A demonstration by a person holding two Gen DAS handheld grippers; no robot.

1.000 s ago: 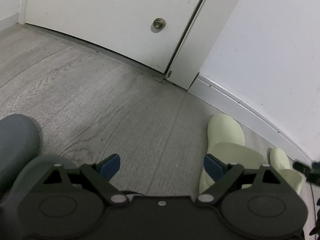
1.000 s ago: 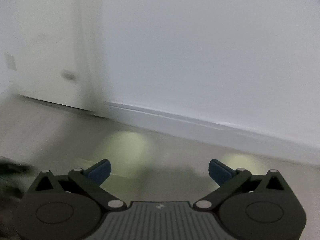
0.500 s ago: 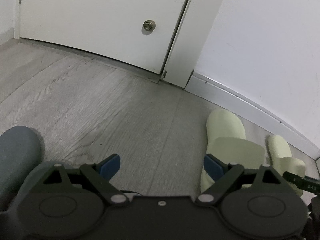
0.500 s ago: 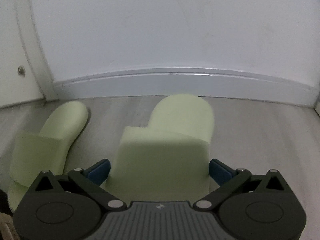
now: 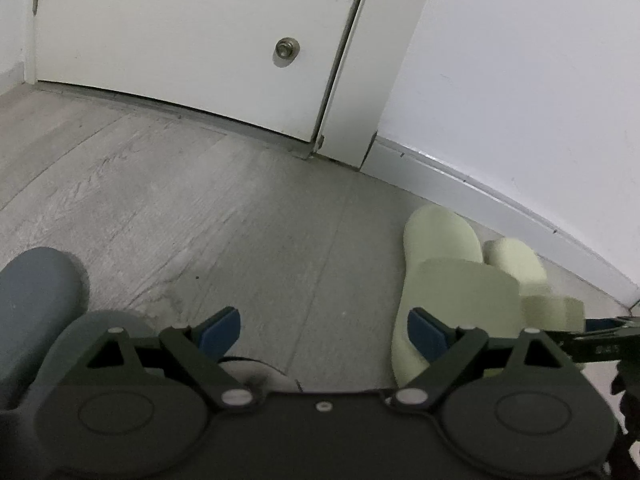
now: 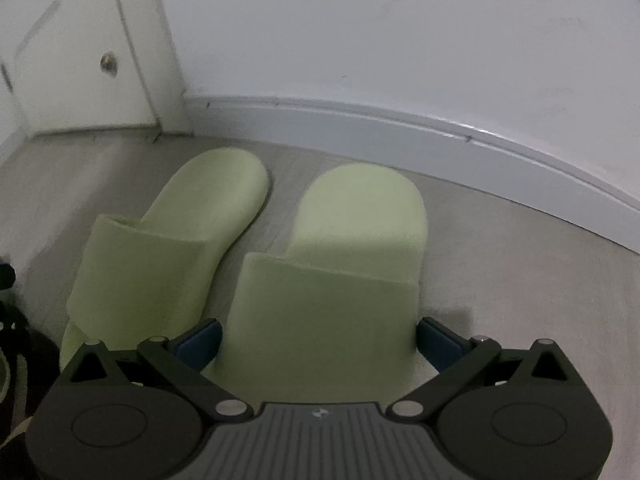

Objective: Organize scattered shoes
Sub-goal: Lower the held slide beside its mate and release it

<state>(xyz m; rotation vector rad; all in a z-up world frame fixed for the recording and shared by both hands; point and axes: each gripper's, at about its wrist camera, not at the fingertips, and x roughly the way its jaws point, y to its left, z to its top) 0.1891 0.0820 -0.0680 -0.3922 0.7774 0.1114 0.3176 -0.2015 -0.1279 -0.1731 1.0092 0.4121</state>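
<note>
Two pale green slippers lie side by side on the grey wood floor, toes toward the skirting board. My right gripper (image 6: 318, 340) is open and straddles the strap of the right slipper (image 6: 352, 240); its blue pads flank the strap's sides. The left slipper (image 6: 160, 248) lies free beside it. In the left wrist view my left gripper (image 5: 324, 332) stands open over bare floor. The left slipper (image 5: 448, 280) is just past its right finger and the right slipper (image 5: 516, 260) is behind that. A finger of the right gripper (image 5: 596, 325) shows at the right edge.
A white door (image 5: 180, 40) with a round metal knob (image 5: 287, 49) closes the far side. A white skirting board (image 6: 400, 128) runs along the wall behind the slippers. A grey rounded object (image 5: 36, 300) lies at the lower left of the left gripper.
The right gripper swung toward the slippers and came down over the right one, which now sits between its fingers. The left gripper turned slightly, its jaws unchanged.
</note>
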